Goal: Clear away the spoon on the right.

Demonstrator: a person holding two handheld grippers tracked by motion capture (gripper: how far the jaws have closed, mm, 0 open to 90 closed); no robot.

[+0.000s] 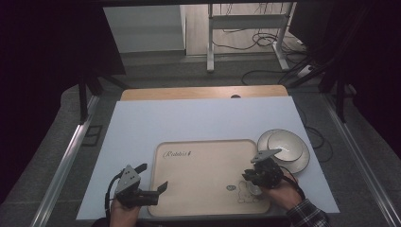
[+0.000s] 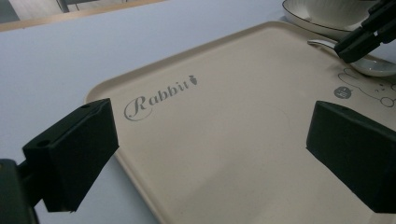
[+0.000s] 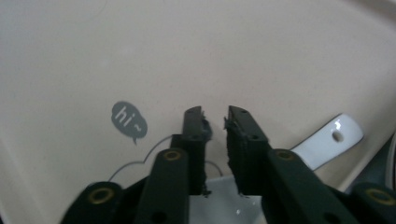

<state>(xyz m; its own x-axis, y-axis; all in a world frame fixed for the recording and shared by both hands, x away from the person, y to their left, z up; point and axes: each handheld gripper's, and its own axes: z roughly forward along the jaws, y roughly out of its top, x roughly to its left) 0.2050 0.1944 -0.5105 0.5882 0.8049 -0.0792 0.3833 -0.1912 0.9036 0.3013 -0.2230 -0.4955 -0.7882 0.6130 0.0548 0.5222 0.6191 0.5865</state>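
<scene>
Dark floor and trailing cables ring the white table [image 1: 198,118], which carries a strip of bare wood [image 1: 203,92] along its far edge at twelve o'clock.

Starting at the left, your left hand [image 1: 124,213] sits at seven o'clock on the table and holds the left gripper [image 1: 152,179] at the near-left corner of the beige tray [image 1: 203,170]. Its jaws stand wide apart with nothing between them; in the left gripper view the two black pads [image 2: 74,154] frame the tray's bare floor and the printed word "Rabbit" [image 2: 161,95]. One jaw hangs over the tray's left rim, the other just outside it.

Moving to the middle, the tray lies at six o'clock, flat on the table, with its long side towards you. A small grey "hi~" bubble [image 3: 129,120] and a line drawing mark its near-right part.

Further right, your right hand [image 1: 283,191] at five o'clock holds the right gripper [image 1: 250,182] pointed down over that drawing. Its jaws are parted by a narrow gap, and nothing is pinched between the tips. The white spoon [image 3: 327,140] lies on the tray floor right under them: its bowl sits beneath the jaws and its handle, with a small hole at the end, points away at two o'clock in the right gripper view. Whether the pads touch the spoon you cannot tell.

At the far right, at three o'clock, a white bowl [image 1: 286,144] stands on a plate [image 1: 298,163], just beside the tray's right rim.
</scene>
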